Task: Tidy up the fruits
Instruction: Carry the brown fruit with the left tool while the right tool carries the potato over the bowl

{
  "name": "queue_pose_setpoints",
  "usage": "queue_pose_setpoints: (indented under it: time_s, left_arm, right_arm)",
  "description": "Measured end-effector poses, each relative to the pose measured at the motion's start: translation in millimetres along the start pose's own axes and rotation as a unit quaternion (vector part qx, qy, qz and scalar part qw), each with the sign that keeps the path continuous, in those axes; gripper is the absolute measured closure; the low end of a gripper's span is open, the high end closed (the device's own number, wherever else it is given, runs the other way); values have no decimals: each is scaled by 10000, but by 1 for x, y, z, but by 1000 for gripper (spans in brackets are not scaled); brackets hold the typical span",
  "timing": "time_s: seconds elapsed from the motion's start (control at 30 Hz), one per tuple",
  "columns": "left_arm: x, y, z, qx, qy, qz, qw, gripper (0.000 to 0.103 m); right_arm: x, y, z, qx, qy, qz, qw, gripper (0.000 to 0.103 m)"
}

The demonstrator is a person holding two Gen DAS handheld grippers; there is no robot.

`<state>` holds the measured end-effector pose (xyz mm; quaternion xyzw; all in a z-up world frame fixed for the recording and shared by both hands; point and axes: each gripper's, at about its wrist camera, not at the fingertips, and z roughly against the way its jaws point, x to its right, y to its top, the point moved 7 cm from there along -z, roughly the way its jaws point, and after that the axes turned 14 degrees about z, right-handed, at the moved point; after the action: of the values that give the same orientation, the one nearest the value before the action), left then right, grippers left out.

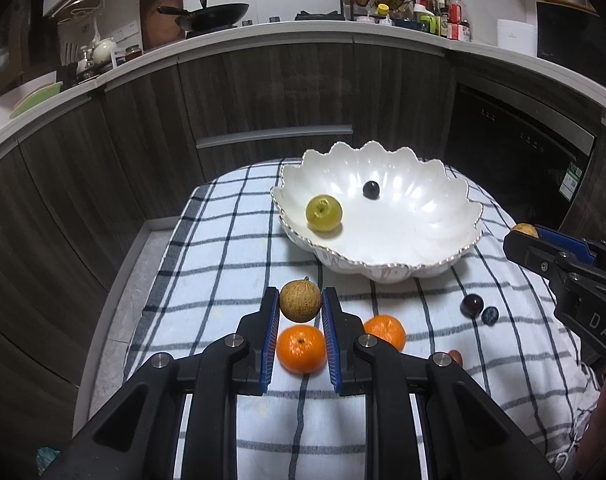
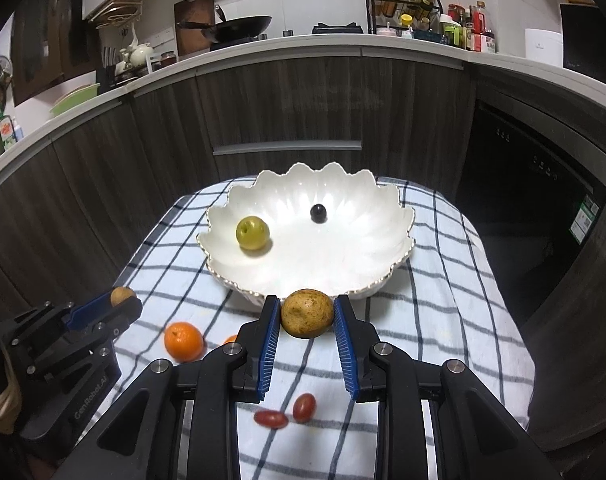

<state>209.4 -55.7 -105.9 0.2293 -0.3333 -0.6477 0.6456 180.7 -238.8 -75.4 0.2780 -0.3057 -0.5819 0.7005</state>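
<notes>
Fruit sits in both your claws, clear of the tabletop. Your left claw (image 1: 301, 308) is pinching a small round brown fruit (image 1: 300, 301) at the very tips of its pads, above the two oranges (image 1: 301, 349) on the checked cloth (image 1: 231, 240). That grip is shallow: if you tilt or jolt the claw on the way over, the fruit could roll out forward and drop among the oranges, or off the cloth's left edge to the floor.

Ahead, the scalloped white bowl (image 1: 383, 268) holds a green fruit (image 1: 324, 213) and a dark grape (image 1: 371, 189). Its near rim stands between each claw and the basin, so coming in too low would knock the rim and shift the bowl. Release high and the fruit may bounce or strike the green one.

On the cloth near the bowl lie another dark grape (image 1: 472, 305) and a blueberry (image 1: 490, 315) just beside it; two cherry tomatoes (image 2: 304, 407) lie under your right claw. All are small and round, and would scatter at a brush.

Your right claw (image 2: 307, 314) pinches a larger brown fruit (image 2: 307, 313), also at the tips, just short of the rim. With both claws heading for one bowl, they could collide over it; let one go first.
</notes>
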Motion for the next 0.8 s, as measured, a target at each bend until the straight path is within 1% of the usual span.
queue_pose_setpoints:
  time_s: [0.33, 0.8]
  left_arm:
    - [4, 24, -11, 11, 16, 88, 10000, 81]
    - [8, 54, -40, 5, 27, 214, 9998, 81]
  right_arm:
    - [9, 20, -9, 59, -10, -55, 10000, 74]
    - [25, 49, -32, 125, -33, -130, 9998, 74]
